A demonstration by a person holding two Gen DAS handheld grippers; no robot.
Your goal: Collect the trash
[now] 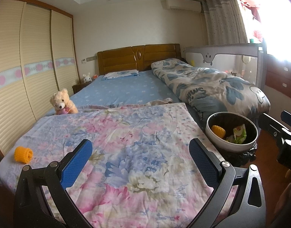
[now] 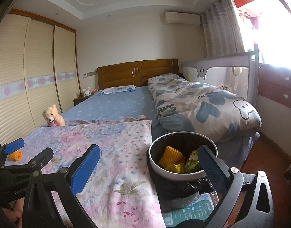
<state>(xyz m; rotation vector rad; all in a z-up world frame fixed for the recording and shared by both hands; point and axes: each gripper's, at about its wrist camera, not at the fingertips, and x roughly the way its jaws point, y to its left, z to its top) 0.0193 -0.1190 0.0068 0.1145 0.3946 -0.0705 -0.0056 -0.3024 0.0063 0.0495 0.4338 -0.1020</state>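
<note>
An orange foam net sleeve (image 1: pixel 23 154) lies on the floral blanket (image 1: pixel 126 136) at the near left corner of the bed; it also shows in the right wrist view (image 2: pixel 15 155). A white trash bin (image 1: pixel 217 142) with a black liner stands by the bed's right side and holds another orange sleeve (image 2: pixel 170 155) and crumpled wrappers (image 2: pixel 191 163). My left gripper (image 1: pixel 140 159) is open and empty above the blanket, right of the loose sleeve. My right gripper (image 2: pixel 148 168) is open and empty, close over the bin (image 2: pixel 155 163).
A teddy bear (image 1: pixel 62 102) sits at the blanket's far left edge. A rolled duvet (image 1: pixel 212 83) lies along the bed's right side by a grey bed rail (image 1: pixel 231 55). A wardrobe (image 1: pixel 22 66) lines the left wall. Wooden floor (image 2: pixel 269 152) is on the right.
</note>
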